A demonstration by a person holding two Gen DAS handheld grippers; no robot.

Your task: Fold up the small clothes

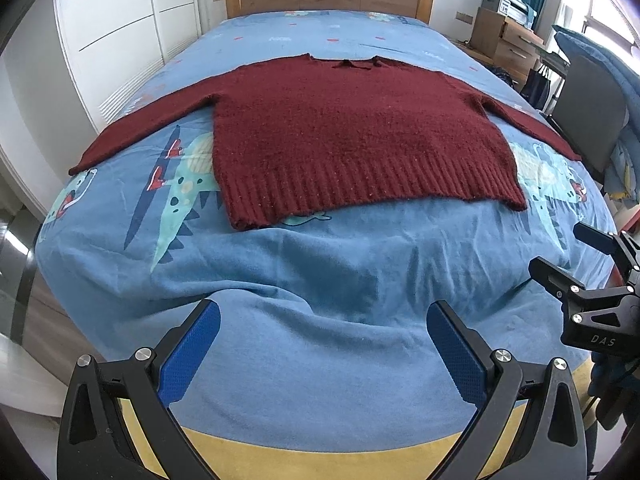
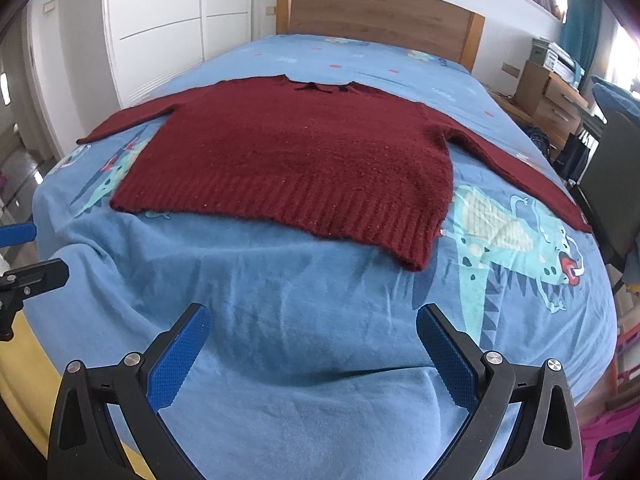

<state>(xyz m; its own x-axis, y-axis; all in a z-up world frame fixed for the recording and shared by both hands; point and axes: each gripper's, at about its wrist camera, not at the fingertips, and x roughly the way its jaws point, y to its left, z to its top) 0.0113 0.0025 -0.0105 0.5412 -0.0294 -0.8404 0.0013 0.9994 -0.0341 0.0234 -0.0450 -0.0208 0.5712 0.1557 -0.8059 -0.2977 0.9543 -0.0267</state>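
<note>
Both grippers, left (image 1: 324,344) and right (image 2: 312,344), hover at bed (image 1: 320,280) foot edge, jaws wide, empty. Sweater (image 1: 352,136) flat mid-bed, sleeves spread. Risk I see: pinching duvet with knit, dragging body askew.

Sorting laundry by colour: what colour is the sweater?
Dark red sweater, clearest in the left wrist view.

Bright daylight from window (image 1: 612,20) at right, overexposed glare there; soft shadows; sharp centre; strong fisheye bending, dark corners.
</note>
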